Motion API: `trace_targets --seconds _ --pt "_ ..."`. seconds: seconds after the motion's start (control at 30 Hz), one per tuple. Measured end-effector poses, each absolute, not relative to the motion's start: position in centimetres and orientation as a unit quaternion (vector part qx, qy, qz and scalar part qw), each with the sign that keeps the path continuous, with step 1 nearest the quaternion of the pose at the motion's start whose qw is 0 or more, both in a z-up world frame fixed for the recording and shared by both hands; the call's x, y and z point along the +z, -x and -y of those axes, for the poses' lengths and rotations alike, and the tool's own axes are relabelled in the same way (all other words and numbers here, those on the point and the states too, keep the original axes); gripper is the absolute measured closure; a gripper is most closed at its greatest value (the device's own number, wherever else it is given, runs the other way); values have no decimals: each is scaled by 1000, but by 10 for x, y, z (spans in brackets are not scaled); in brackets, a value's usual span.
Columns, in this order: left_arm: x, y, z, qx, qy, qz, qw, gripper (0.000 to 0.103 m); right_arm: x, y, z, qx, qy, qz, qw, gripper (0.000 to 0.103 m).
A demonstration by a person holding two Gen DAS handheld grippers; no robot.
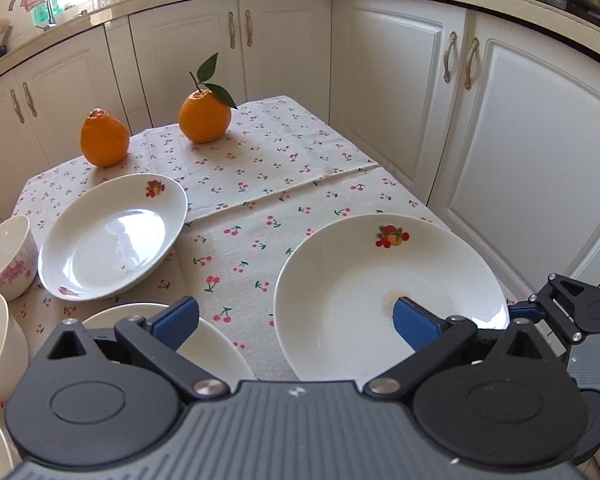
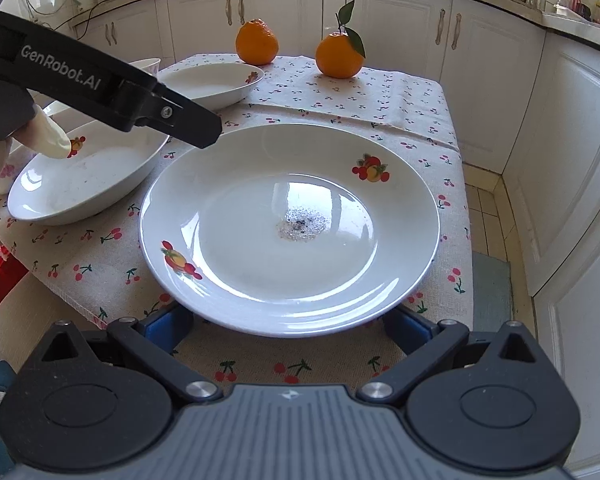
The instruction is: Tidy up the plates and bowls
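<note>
A large white plate [image 2: 288, 232] with fruit prints lies on the cherry cloth; it also shows in the left wrist view [image 1: 380, 280]. My right gripper [image 2: 288, 326] is open, its blue fingers [image 2: 168, 326] on either side of the plate's near rim, at or under it. My left gripper [image 1: 296, 320] is open and empty above the table, its right finger [image 1: 416, 322] over this plate. A second plate [image 1: 112, 236] lies at the left and a third [image 1: 216, 348] lies under my left finger. White bowls [image 1: 6, 256] stand at the far left.
Two oranges [image 1: 104, 138] [image 1: 204, 116] stand at the table's far end. White cabinets [image 1: 500, 152] surround the table closely on the far side and the right. The table edge [image 2: 466, 264] drops to tiled floor at the right.
</note>
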State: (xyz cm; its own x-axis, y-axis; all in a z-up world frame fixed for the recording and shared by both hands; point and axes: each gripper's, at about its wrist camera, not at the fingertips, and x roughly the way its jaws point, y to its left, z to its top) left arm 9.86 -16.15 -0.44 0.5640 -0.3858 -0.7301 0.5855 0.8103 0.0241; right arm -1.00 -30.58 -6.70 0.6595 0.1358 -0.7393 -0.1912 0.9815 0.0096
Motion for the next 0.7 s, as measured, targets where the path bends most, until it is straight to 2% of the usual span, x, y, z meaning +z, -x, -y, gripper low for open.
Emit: trace_targets --seconds 0.4,0.7 --pt "-16 -123 190 -329 -102 -429 835 1 -73 24 315 109 35 -349 930 0" --pt "-21 -144 217 -358 -160 -440 808 1 -74 24 327 125 42 -347 928 0"
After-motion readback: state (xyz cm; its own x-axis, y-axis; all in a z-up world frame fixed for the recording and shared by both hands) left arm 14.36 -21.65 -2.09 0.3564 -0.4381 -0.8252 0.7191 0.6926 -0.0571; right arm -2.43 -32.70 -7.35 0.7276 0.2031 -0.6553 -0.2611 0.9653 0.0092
